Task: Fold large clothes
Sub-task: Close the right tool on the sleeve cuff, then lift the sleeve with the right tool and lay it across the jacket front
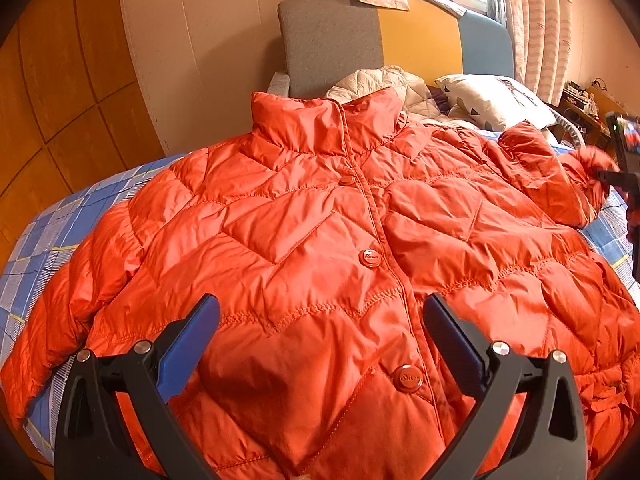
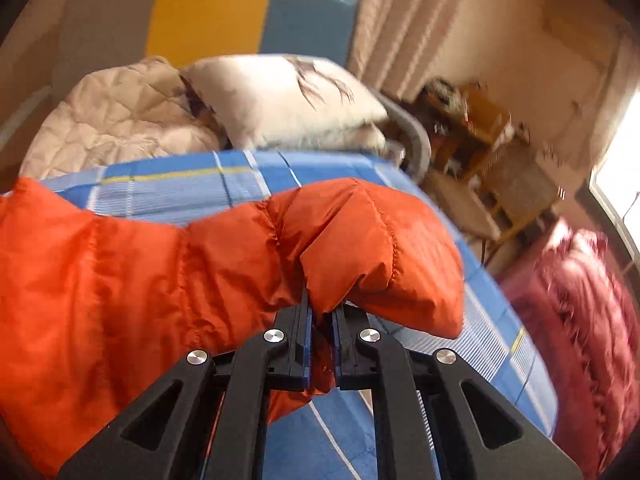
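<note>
Folding starts with the sleeve (image 2: 360, 240): right gripper (image 2: 322, 316) jaws pinch its cuff near the bed's (image 2: 180, 176) edge; left gripper (image 1: 320, 312) jaws gape over the jacket (image 1: 320, 220). Next, carry the sleeve across the front.

My bed (image 1: 48, 240) wears a blue plaid sheet (image 2: 168, 184). An orange jacket (image 1: 320, 240) lies spread front-up across it, buttoned, collar toward the headboard (image 1: 332, 40), one sleeve (image 2: 280, 248) lifted off the sheet. Near the headboard lie a white quilted coat (image 2: 112, 120) and a pillow (image 2: 280, 96), touching each other.
</note>
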`<state>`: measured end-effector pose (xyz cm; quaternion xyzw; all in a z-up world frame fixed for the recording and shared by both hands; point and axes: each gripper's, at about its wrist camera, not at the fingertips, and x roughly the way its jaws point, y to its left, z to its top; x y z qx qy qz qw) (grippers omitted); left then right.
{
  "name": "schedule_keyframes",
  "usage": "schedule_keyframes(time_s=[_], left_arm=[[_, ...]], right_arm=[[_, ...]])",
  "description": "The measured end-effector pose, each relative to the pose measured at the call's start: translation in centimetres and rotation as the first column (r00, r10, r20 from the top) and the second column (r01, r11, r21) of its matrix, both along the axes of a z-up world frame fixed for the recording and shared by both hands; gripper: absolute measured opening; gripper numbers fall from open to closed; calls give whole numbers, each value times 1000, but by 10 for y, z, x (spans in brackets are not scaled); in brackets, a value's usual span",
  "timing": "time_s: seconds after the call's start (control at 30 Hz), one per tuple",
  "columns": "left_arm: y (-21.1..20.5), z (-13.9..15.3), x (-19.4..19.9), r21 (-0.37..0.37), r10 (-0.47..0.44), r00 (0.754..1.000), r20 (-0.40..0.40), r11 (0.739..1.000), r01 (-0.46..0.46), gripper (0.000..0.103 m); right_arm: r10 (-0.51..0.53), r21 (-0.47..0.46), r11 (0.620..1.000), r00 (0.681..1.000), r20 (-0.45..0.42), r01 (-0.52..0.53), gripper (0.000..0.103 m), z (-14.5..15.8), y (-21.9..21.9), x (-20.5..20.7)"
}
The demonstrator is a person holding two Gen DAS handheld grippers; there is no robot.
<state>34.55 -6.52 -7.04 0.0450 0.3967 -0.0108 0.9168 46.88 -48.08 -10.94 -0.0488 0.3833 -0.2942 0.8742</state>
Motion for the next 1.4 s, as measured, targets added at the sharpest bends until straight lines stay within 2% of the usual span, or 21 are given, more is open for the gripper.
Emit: schedule_keyframes(time_s=[0.13,0.23,0.37,0.43,0.6,0.7,0.77,0.8,0.83,0.87,0.97,1.07,1.17,1.27,1.33,1.4], left_arm=[[4,4,-6,-20,3,1000,7,1000,-3,101],[11,8,-12,-38,13,1000,14,999,-13,101],[24,11,-21,-64,35,999,21,997,-34,101],[33,13,-26,-82,48,999,24,996,-46,101],[53,16,-36,-118,77,997,23,990,-74,101],[67,16,-40,-148,91,996,20,985,-87,101],[78,15,-42,-170,101,995,11,981,-98,101],[81,14,-42,-181,101,995,9,979,-98,101],[86,14,-43,-194,107,994,7,976,-103,101],[88,12,-43,-198,111,994,3,974,-108,101],[98,8,-42,-244,119,993,-11,963,-118,101],[104,4,-37,-307,107,994,-30,945,-111,99],[107,-4,-24,-369,84,995,-62,924,-101,90],[105,-11,-5,-412,62,993,-100,906,-98,82],[96,-12,11,-417,48,993,-109,904,-89,82],[90,-13,27,-418,34,992,-119,905,-81,77]], right_arm=[[123,-97,988,992,39,-119,8,28,41,-2],[246,-135,962,968,44,-238,8,45,86,-3],[393,-141,912,919,36,-385,8,54,149,-9],[468,-137,877,883,20,-461,8,54,187,-13],[595,-89,799,803,-16,-594,8,42,268,-25],[650,-50,758,760,-11,-650,9,36,299,-36],[681,-26,731,732,-10,-681,24,35,316,-45],[694,-8,720,720,-5,-694,51,34,323,-50],[704,12,710,710,7,-704,66,35,327,-53],[711,23,703,703,31,-711,75,36,332,-60],[723,61,686,689,55,-725,75,38,340,-73],[719,97,683,690,83,-724,76,40,341,-82],[696,158,694,710,106,-703,76,37,332,-97],[649,220,721,752,119,-657,76,31,309,-114],[621,242,738,774,119,-630,76,29,294,-115],[581,251,767,805,119,-590,78,27,278,-118]])
